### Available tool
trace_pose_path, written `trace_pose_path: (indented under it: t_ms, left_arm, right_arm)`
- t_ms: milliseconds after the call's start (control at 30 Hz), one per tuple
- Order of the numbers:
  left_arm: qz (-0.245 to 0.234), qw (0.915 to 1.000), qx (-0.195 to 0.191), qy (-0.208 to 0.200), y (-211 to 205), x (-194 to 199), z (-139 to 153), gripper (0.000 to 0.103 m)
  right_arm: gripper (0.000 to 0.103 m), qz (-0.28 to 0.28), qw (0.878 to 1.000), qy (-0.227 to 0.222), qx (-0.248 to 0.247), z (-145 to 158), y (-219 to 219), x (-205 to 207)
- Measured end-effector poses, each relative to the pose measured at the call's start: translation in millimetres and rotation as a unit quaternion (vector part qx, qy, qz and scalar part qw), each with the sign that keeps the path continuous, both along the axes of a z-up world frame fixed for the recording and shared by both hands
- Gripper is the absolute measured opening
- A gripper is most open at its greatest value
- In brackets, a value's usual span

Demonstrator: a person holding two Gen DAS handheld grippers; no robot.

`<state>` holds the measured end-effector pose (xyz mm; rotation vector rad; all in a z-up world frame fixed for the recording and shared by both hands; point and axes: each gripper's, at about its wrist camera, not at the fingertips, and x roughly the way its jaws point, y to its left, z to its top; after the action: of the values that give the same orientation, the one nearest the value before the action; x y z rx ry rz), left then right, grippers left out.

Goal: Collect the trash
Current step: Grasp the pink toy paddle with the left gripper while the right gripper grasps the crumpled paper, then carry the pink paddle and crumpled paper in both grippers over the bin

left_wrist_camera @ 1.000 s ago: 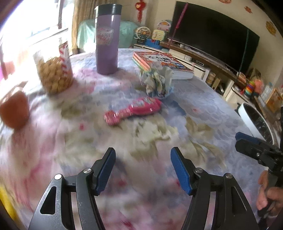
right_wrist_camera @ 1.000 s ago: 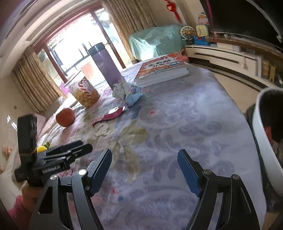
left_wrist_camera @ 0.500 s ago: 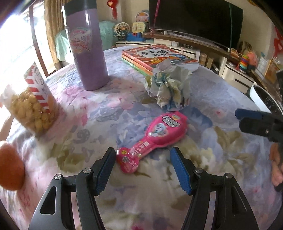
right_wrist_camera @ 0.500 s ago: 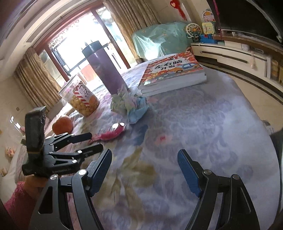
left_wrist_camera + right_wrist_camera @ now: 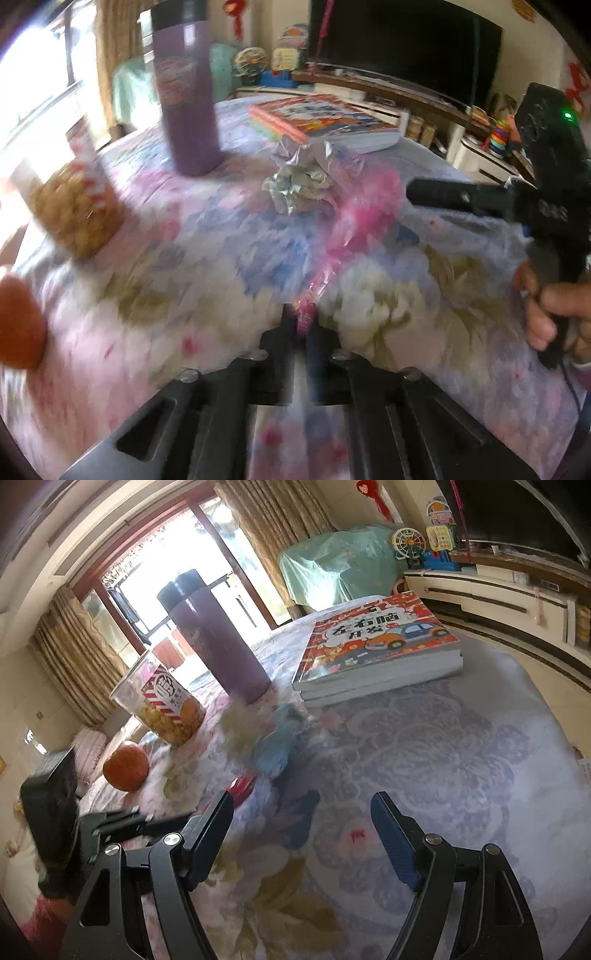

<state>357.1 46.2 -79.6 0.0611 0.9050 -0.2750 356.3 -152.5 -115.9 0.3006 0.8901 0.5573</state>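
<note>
My left gripper [image 5: 301, 325] is shut on the narrow end of a pink plastic wrapper [image 5: 354, 218], which is blurred and stretches away from the jaws above the floral tablecloth [image 5: 207, 251]. A crumpled ball of paper [image 5: 299, 181] lies just beyond it. In the right wrist view my right gripper [image 5: 303, 834] is open and empty, a short way in front of the crumpled paper [image 5: 258, 734]; the pink wrapper [image 5: 242, 786] shows beside its left finger. The right gripper's fingers also show in the left wrist view [image 5: 454, 197], close to the wrapper.
A purple tumbler [image 5: 186, 85], a snack jar [image 5: 74, 206] and an orange [image 5: 18, 325] stand at the left. A stack of books [image 5: 376, 650] lies at the table's far side. A TV and low cabinet stand beyond the table.
My left gripper has closed on the narrow end of the pink wrapper and is moving with it. My right gripper has moved in closer to the crumpled paper.
</note>
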Motion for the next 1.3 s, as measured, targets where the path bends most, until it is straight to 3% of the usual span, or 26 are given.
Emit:
trace_pose_path:
  t_ms: [167, 400, 467, 533, 567, 900, 1300]
  left_arm:
    - [0.051, 0.9971, -0.054, 0.018, 24.8, -32.6, 0.0, 0.001]
    - [0.096, 0.9855, -0.134, 0.04, 46.8, -59.7, -2.7, 0.001]
    - [0.104, 0.9845, -0.135, 0.041, 48.3, -64.0, -3.2, 0.001]
    - [0.112, 0.9838, -0.134, 0.039, 47.5, -64.0, -2.8, 0.001]
    - [0.116, 0.9837, -0.132, 0.037, 46.9, -64.2, -2.2, 0.002]
    - [0.153, 0.9831, -0.1, 0.004, 27.3, -58.0, -3.2, 0.001]
    - [0.099, 0.9888, -0.111, -0.014, -32.0, -90.3, 6.7, 0.0]
  right_arm:
    - [0.078, 0.015, 1.0, -0.002, -0.001, 0.1, 17.3, 8.6]
    - [0.078, 0.037, 0.999, -0.002, 0.004, -2.1, 56.1, 26.0]
    - [0.074, 0.042, 0.999, 0.001, -0.004, -5.0, 65.6, 29.3]
    - [0.046, 0.05, 0.999, 0.004, -0.012, -7.5, 71.8, 29.2]
    - [0.039, 0.053, 0.998, 0.006, -0.015, -7.8, 73.1, 27.3]
    - [0.036, 0.034, 0.999, -0.005, 0.017, 8.7, 20.4, -32.0]
    - [0.036, 0.003, 1.0, -0.012, 0.006, 20.2, -38.4, -109.3]
